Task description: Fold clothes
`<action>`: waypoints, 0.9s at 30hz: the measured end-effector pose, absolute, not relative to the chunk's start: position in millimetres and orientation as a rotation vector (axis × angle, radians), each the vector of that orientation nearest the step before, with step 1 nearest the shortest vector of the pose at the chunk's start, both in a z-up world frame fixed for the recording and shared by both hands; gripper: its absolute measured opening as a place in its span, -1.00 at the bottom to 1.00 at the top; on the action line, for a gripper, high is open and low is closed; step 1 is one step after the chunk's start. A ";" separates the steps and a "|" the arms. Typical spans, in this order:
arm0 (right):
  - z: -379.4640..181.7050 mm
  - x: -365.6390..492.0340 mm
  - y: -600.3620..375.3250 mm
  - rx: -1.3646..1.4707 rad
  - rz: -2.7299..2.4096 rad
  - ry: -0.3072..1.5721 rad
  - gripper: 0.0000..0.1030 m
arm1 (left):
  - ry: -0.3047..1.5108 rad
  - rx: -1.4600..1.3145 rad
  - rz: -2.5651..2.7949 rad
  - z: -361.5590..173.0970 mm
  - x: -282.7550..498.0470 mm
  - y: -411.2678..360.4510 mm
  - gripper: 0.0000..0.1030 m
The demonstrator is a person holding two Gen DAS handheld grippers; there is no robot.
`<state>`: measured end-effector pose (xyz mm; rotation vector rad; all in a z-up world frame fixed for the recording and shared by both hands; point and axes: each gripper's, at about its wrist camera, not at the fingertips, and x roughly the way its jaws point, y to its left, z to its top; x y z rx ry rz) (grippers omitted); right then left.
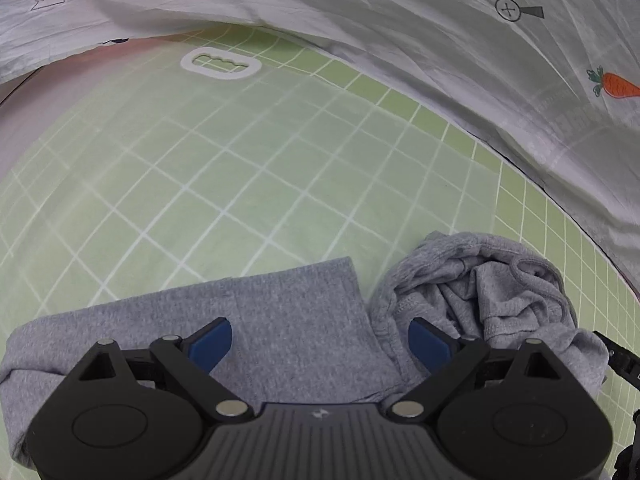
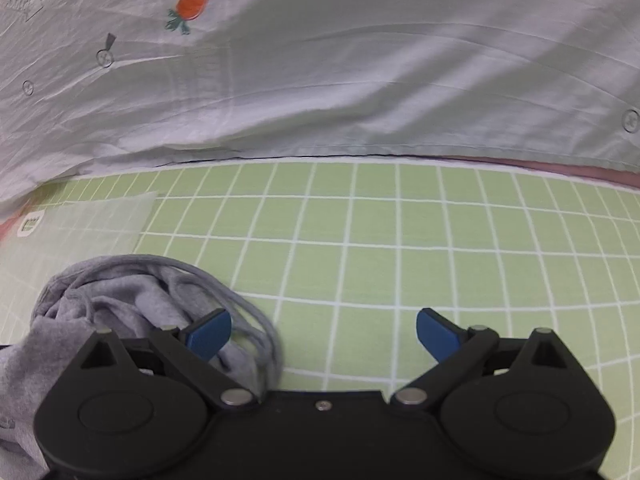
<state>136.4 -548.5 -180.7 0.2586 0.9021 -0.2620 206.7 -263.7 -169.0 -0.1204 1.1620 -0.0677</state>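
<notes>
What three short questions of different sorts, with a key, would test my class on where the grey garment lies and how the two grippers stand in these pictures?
1. True or false: the left gripper is shut on the grey garment.
2. What lies bunched in front of the right gripper, towards its left finger? A) a towel B) a crumpled part of the grey garment, with its cord C) a sock
3. Fill in: the garment lies on a green sheet printed with a white ____.

Key: 1 false, both grippers are open and hold nothing; 2 B; 3 grid.
</notes>
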 end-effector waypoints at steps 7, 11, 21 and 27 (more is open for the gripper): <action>-193.0 188.7 -503.3 0.059 -0.116 0.962 0.97 | 1.169 0.017 -0.060 -182.2 231.1 -282.6 0.84; -196.2 204.7 -492.1 -0.021 -0.058 0.955 0.98 | 1.165 0.070 -0.045 -186.2 246.6 -285.5 0.86; -195.5 221.1 -560.7 -0.131 -0.376 0.884 1.00 | 1.092 0.146 -0.223 -175.4 275.6 -344.9 0.88; -188.8 212.0 -638.4 -0.054 -0.532 0.903 1.00 | 1.057 0.259 -0.310 -191.1 284.5 -398.3 0.88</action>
